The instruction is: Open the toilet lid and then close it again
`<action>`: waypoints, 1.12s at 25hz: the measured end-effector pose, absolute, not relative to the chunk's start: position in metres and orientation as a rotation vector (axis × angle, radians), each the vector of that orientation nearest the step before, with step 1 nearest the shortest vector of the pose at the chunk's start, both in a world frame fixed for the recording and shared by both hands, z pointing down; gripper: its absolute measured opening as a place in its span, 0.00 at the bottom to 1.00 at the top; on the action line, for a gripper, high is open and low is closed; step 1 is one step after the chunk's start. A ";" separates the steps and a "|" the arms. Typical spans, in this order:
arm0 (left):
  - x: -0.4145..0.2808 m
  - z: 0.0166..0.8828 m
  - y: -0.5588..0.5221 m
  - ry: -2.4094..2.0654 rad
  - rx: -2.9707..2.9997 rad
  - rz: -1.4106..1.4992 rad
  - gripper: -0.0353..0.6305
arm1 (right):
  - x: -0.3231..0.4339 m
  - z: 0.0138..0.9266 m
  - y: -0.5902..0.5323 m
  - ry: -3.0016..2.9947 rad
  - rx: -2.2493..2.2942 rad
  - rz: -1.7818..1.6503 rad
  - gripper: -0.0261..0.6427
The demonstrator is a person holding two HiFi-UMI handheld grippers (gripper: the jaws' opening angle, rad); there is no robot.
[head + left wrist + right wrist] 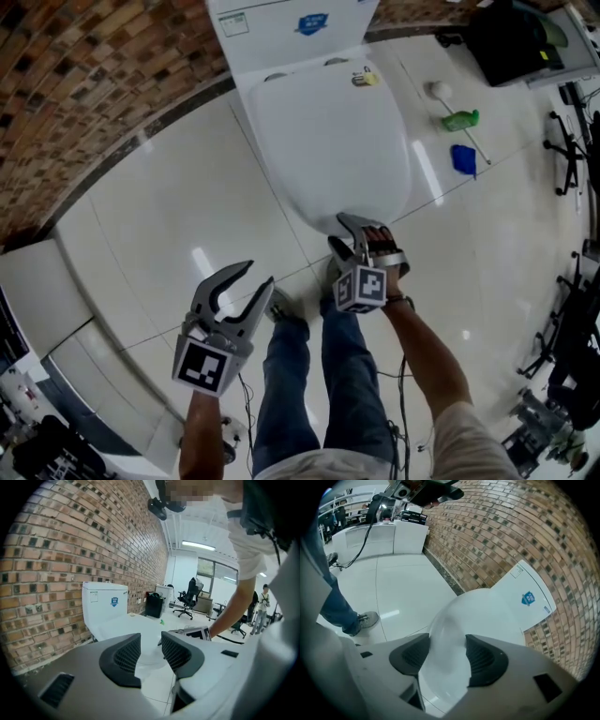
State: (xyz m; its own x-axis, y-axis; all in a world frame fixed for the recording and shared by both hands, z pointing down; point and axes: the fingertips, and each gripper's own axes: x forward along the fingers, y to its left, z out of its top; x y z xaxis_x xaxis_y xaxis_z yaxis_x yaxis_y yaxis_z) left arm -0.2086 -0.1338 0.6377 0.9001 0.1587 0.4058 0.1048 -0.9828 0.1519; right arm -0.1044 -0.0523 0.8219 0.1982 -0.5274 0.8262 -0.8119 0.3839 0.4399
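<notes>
Toilet lid (328, 141): down flat over the bowl, hinged at the tank (281, 28) against the brick wall (94, 75), rounded front end toward your feet. It looks like rigid, glossy white plastic. It is probably light but slick, and it will swing on its hinges rather than lift free. The best purchase is the front rim, farthest from the hinges. Pinch top and underside there instead of pushing on the smooth crown, where pads would likely skate. Your right gripper (349, 234) is already at that front rim, jaws apart and straddling it, one pad over the top face and the other off the edge. No firm clamp shows. Your left gripper (258, 274) hangs over the floor tiles (169, 206), well left of the bowl, jaws parted with nothing between them. On the way back down, guide it so it doesn't slam.
</notes>
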 end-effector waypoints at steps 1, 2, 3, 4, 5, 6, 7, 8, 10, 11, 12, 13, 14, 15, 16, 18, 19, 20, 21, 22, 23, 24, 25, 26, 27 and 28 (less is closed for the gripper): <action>-0.208 0.640 -0.134 0.195 2.904 0.625 0.26 | -0.104 0.818 -0.052 -1.473 1.273 0.308 0.42; -0.209 0.643 -0.133 0.192 2.856 0.612 0.26 | -0.105 0.812 -0.053 -1.483 1.275 0.308 0.41; -0.210 0.648 -0.130 0.198 2.797 0.606 0.26 | -0.106 0.803 -0.053 -1.498 1.281 0.296 0.40; -0.211 0.653 -0.127 0.210 2.734 0.606 0.26 | -0.108 0.791 -0.054 -1.515 1.291 0.275 0.37; -0.212 0.659 -0.123 0.221 2.672 0.609 0.27 | -0.109 0.779 -0.055 -1.531 1.306 0.252 0.34; -0.212 0.666 -0.120 0.231 2.617 0.609 0.28 | -0.110 0.765 -0.056 -1.545 1.323 0.231 0.32; -0.211 0.672 -0.117 0.241 2.568 0.603 0.30 | -0.110 0.753 -0.057 -1.558 1.338 0.214 0.31; -0.207 0.679 -0.114 0.251 2.518 0.586 0.31 | -0.109 0.742 -0.059 -1.570 1.348 0.199 0.31; -0.194 0.692 -0.110 0.265 2.394 0.515 0.31 | -0.108 0.725 -0.063 -1.588 1.357 0.163 0.31; -0.186 0.698 -0.109 0.269 2.322 0.470 0.31 | -0.108 0.718 -0.064 -1.595 1.360 0.143 0.31; -0.177 0.704 -0.107 0.274 2.255 0.430 0.31 | -0.107 0.711 -0.066 -1.600 1.365 0.126 0.31; -0.168 0.710 -0.106 0.280 2.198 0.403 0.31 | -0.106 0.704 -0.067 -1.604 1.369 0.111 0.31; -0.160 0.715 -0.105 0.285 2.154 0.386 0.31 | -0.106 0.698 -0.068 -1.609 1.374 0.099 0.31; -0.152 0.721 -0.104 0.288 2.117 0.374 0.31 | -0.105 0.692 -0.070 -1.615 1.378 0.088 0.31; -0.144 0.725 -0.104 0.288 2.080 0.363 0.31 | -0.105 0.687 -0.072 -1.620 1.382 0.077 0.31; -0.130 0.732 -0.106 0.275 2.009 0.335 0.31 | -0.103 0.676 -0.076 -1.629 1.392 0.053 0.31; -0.124 0.733 -0.106 0.268 1.977 0.318 0.31 | -0.102 0.672 -0.077 -1.633 1.399 0.042 0.31; -0.119 0.735 -0.107 0.262 1.948 0.299 0.31 | -0.101 0.667 -0.079 -1.636 1.406 0.031 0.31; -0.115 0.734 -0.108 0.261 1.923 0.277 0.31 | -0.101 0.663 -0.080 -1.640 1.413 0.020 0.31; -0.112 0.733 -0.109 0.266 1.898 0.251 0.32 | -0.100 0.660 -0.081 -1.644 1.419 0.009 0.31; -0.112 0.729 -0.110 0.275 1.874 0.218 0.32 | -0.100 0.656 -0.082 -1.648 1.426 -0.003 0.31; -0.112 0.723 -0.111 0.286 1.849 0.177 0.32 | -0.099 0.653 -0.083 -1.652 1.433 -0.013 0.31; -0.111 0.716 -0.113 0.304 1.823 0.129 0.31 | -0.099 0.650 -0.083 -1.656 1.437 -0.022 0.31; -0.109 0.706 -0.114 0.325 1.801 0.082 0.31 | -0.099 0.648 -0.084 -1.660 1.439 -0.029 0.31; -0.106 0.698 -0.116 0.342 1.786 0.051 0.30 | -0.098 0.646 -0.084 -1.665 1.442 -0.035 0.31; -0.103 0.693 -0.117 0.348 1.783 0.039 0.28 | -0.098 0.644 -0.084 -1.669 1.450 -0.044 0.31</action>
State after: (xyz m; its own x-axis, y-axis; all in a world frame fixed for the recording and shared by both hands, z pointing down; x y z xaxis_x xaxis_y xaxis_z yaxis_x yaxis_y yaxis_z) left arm -0.1029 -0.1169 0.6931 0.9539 0.2545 -0.1592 0.2126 -0.1982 0.9568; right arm -0.0979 -0.0843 0.6438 0.0893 -0.8066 0.5843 -0.7750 0.3122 0.5494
